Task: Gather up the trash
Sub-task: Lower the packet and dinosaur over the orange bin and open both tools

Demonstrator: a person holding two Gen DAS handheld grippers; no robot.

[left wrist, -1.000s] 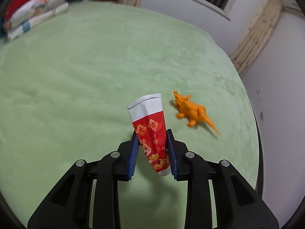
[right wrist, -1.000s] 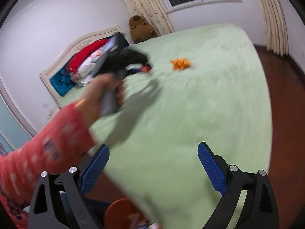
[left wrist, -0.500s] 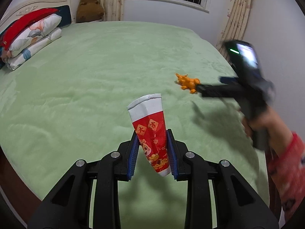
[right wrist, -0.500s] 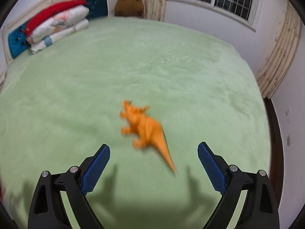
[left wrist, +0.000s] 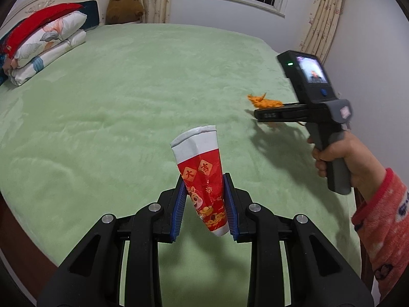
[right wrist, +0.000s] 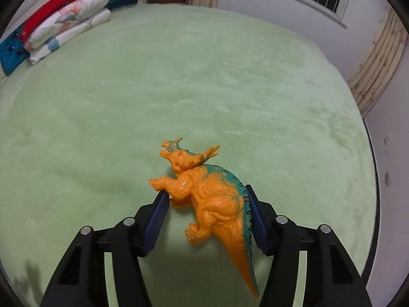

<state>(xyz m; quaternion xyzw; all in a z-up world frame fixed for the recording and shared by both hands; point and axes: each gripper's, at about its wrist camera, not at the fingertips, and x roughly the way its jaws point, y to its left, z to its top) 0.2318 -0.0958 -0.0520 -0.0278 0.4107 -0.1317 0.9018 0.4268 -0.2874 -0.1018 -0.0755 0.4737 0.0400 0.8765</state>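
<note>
A red and white paper wrapper [left wrist: 202,168] with gold print stands up between the blue pads of my left gripper [left wrist: 204,181], which is shut on its lower half above the green bed [left wrist: 127,89]. An orange toy dinosaur [right wrist: 212,197] with a teal back lies on its side on the bed. The jaws of my right gripper [right wrist: 206,192] are closing around it, one pad against a front leg and the other against its back. In the left wrist view the right gripper [left wrist: 263,114] reaches over the dinosaur [left wrist: 265,101] at the right.
A hand in a red sleeve [left wrist: 378,204] holds the right gripper's handle. Folded pillows and quilts [left wrist: 43,48] lie by the headboard at the far left, and a brown plush [left wrist: 124,2] sits beside them. The bed's right edge [right wrist: 368,153] drops to a dark floor by the wall.
My right gripper swung across the bed to the dinosaur and its wide jaws closed onto it. The left gripper shifted its view towards the headboard and kept its hold on the wrapper.
</note>
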